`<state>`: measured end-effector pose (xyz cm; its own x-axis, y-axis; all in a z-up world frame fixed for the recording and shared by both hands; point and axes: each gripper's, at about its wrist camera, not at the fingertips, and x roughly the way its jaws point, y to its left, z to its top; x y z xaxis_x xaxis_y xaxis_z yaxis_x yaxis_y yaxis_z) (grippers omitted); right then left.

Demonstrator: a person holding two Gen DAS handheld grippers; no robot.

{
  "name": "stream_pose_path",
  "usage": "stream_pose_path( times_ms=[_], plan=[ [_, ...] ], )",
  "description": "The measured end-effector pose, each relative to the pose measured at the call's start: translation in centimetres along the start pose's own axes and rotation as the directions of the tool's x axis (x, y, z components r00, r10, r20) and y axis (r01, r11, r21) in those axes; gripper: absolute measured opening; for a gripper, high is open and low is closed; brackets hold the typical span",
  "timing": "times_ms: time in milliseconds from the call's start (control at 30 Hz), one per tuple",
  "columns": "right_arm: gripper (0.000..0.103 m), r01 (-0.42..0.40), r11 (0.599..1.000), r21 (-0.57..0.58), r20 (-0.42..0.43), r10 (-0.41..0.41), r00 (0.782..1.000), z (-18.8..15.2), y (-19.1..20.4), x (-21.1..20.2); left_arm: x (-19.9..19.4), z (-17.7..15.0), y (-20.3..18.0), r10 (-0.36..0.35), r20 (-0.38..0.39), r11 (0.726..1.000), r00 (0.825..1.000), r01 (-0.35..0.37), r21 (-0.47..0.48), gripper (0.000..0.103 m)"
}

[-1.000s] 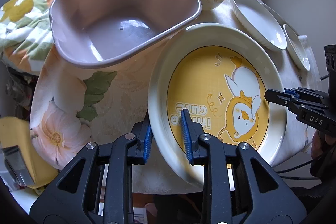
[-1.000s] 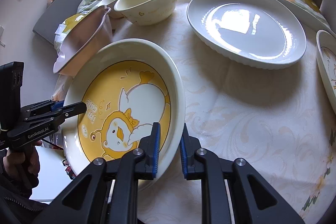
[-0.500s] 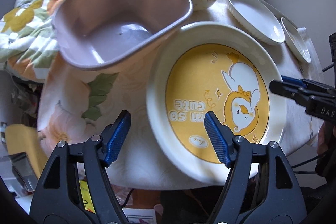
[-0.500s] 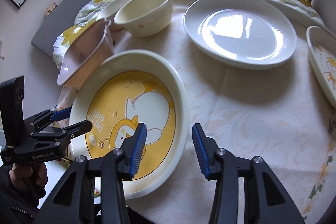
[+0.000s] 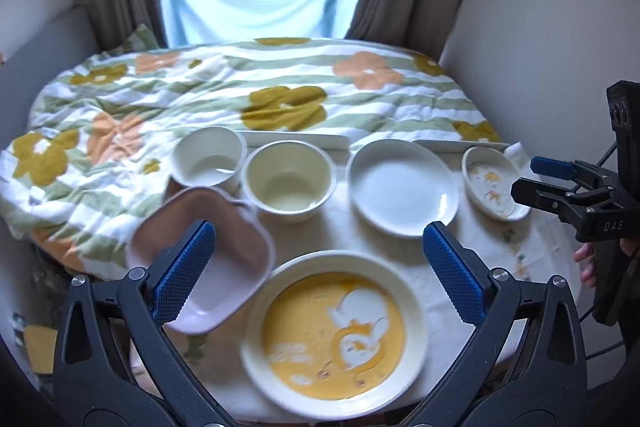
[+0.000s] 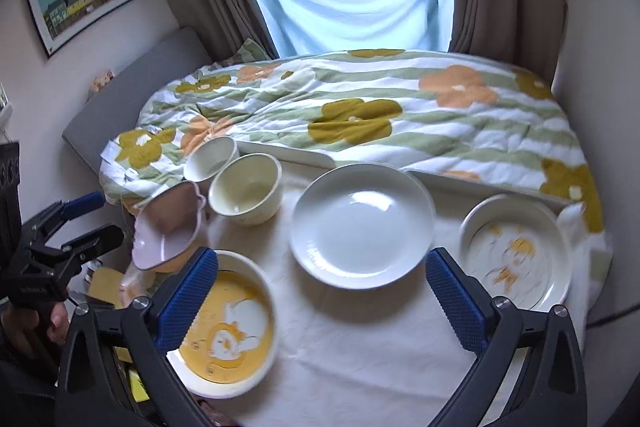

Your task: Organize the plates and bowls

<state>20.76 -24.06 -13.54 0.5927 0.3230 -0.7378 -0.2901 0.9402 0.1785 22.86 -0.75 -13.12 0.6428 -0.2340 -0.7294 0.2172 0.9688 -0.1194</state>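
From the left wrist, the left gripper [image 5: 318, 269] has just spread its jaws wide, nothing between them. The yellow duck plate [image 5: 334, 331] lies flat at the tabletop's [image 5: 404, 251] near edge, its lettering blurred. Beside it the right gripper [image 5: 532, 179] reads "DAS".

From the right wrist, the right gripper [image 6: 320, 297] has likewise just opened, empty. The duck plate [image 6: 228, 335] sits at the near left corner; the white plate [image 6: 362, 225] mid-table. The left gripper's [image 6: 98, 217] label is unreadable.

Glossy ceramic white plate [image 6: 362, 227] on matt cloth tablecloth [image 6: 360, 347].
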Motion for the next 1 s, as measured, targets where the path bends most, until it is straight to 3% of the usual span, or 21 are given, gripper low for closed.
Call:
stream_pose_path(
  times_ms=[133,300,500,600,633,667,733,800,933,1000],
  plan=[
    [0.103,0.027,0.998,-0.058,-0.063,-0.031,0.998,1.7,-2.6,0.7,2.9,1.5,-1.8,-0.078,-0.046,0.994,0.996,0.074,-0.081,0.103],
    [0.103,0.007,0.998,-0.058,-0.117,-0.013,0.993,3.1,-6.6,2.9,7.1,1.7,-4.3,-0.083,-0.108,0.981,0.991,0.063,-0.181,0.103],
    [0.103,-0.096,0.991,-0.088,-0.228,0.074,0.971,4.0,-11.2,8.3,12.6,0.0,-5.2,-0.090,-0.175,0.956,0.980,0.036,-0.291,0.102],
    [0.101,-0.155,0.982,-0.113,-0.285,0.117,0.951,4.1,-12.6,11.3,15.2,-0.9,-5.2,-0.084,-0.195,0.944,0.977,0.016,-0.329,0.094],
    [0.099,-0.175,0.977,-0.119,-0.302,0.132,0.944,4.0,-12.8,12.3,15.9,-1.1,-5.1,-0.083,-0.203,0.940,0.976,0.009,-0.342,0.087],
    [0.090,-0.197,0.973,-0.121,-0.319,0.150,0.936,3.9,-12.9,13.1,16.5,-1.3,-5.1,-0.082,-0.212,0.936,0.974,0.003,-0.351,0.082],
    [0.076,-0.238,0.963,-0.124,-0.362,0.179,0.915,3.7,-13.2,15.0,18.0,-1.7,-4.9,-0.088,-0.233,0.927,0.968,-0.006,-0.375,0.064],
    [0.063,-0.262,0.956,-0.132,-0.389,0.194,0.901,3.4,-13.2,16.3,19.0,-2.3,-4.9,-0.086,-0.254,0.921,0.963,-0.020,-0.389,0.057],
    [0.053,-0.302,0.941,-0.151,-0.423,0.215,0.880,3.0,-12.7,18.4,20.3,-2.9,-4.9,-0.081,-0.273,0.921,0.959,-0.033,-0.389,0.053],
    [0.044,-0.314,0.936,-0.162,-0.429,0.220,0.876,2.9,-12.6,19.0,20.8,-2.9,-4.9,-0.077,-0.279,0.919,0.957,-0.041,-0.392,0.045]
  ],
)
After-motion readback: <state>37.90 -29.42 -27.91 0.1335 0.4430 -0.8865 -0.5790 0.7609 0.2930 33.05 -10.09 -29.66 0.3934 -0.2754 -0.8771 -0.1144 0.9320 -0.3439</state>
